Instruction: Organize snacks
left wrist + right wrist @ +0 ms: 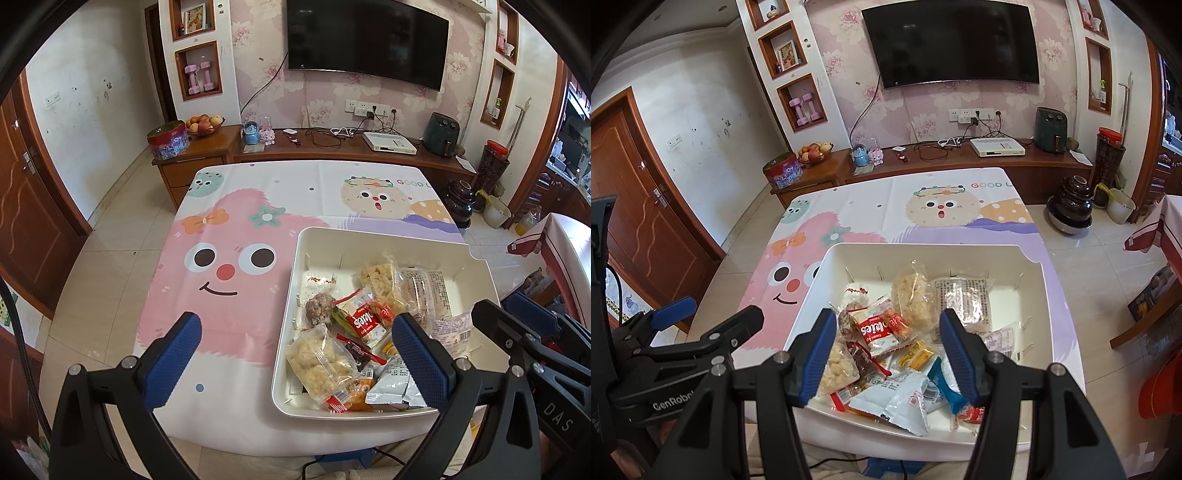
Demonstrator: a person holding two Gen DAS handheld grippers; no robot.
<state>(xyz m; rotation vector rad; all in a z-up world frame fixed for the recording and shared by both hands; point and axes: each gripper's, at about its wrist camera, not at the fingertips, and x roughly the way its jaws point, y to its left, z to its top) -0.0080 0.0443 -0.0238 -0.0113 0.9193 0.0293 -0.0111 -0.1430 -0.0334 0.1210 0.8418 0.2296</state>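
A white rectangular bin sits on the near right part of the cartoon tablecloth. Inside lie several wrapped snacks: a red and white biscuit pack, clear bags of puffed rice cake, a silver pouch and a blue wrapper. My left gripper hangs open above the bin's left rim, holding nothing. My right gripper hovers open over the snack pile, its pads clear of the packets. Each gripper shows at the other view's edge.
A wooden TV cabinet with cables, a set-top box and a fruit bowl stands beyond the table's far edge. A dark jar sits on the tiled floor at right. Another covered table is at the far right.
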